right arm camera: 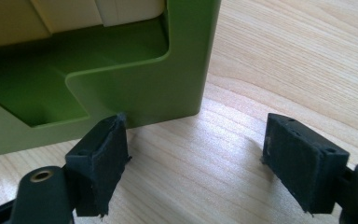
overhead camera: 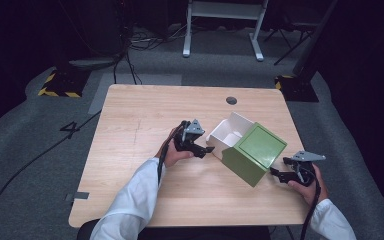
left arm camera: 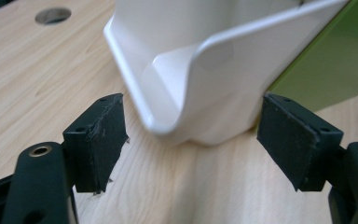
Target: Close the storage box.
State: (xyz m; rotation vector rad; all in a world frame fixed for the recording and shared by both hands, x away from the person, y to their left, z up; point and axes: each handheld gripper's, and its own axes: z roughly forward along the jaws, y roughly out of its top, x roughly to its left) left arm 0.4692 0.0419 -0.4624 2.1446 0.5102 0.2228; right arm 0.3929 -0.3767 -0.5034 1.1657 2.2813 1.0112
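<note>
A green box (overhead camera: 254, 152) lies on the wooden table (overhead camera: 130, 120), with a white drawer-like tray (overhead camera: 228, 135) sticking out of its far-left end. My left gripper (overhead camera: 206, 150) sits just left of the white tray, jaws open; in the left gripper view the tray's rounded corner (left arm camera: 200, 93) lies just ahead of the gap and neither pad (left arm camera: 100, 140) touches it. My right gripper (overhead camera: 275, 173) rests at the box's near right corner, jaws open. In the right gripper view the green box's recessed end (right arm camera: 121, 84) is close ahead, with bare table between the pads (right arm camera: 105, 163).
A round cable hole (overhead camera: 231, 100) is in the table's far side. The table's right edge runs just beyond my right hand. A white desk frame (overhead camera: 225, 25) and cables lie on the floor behind the table.
</note>
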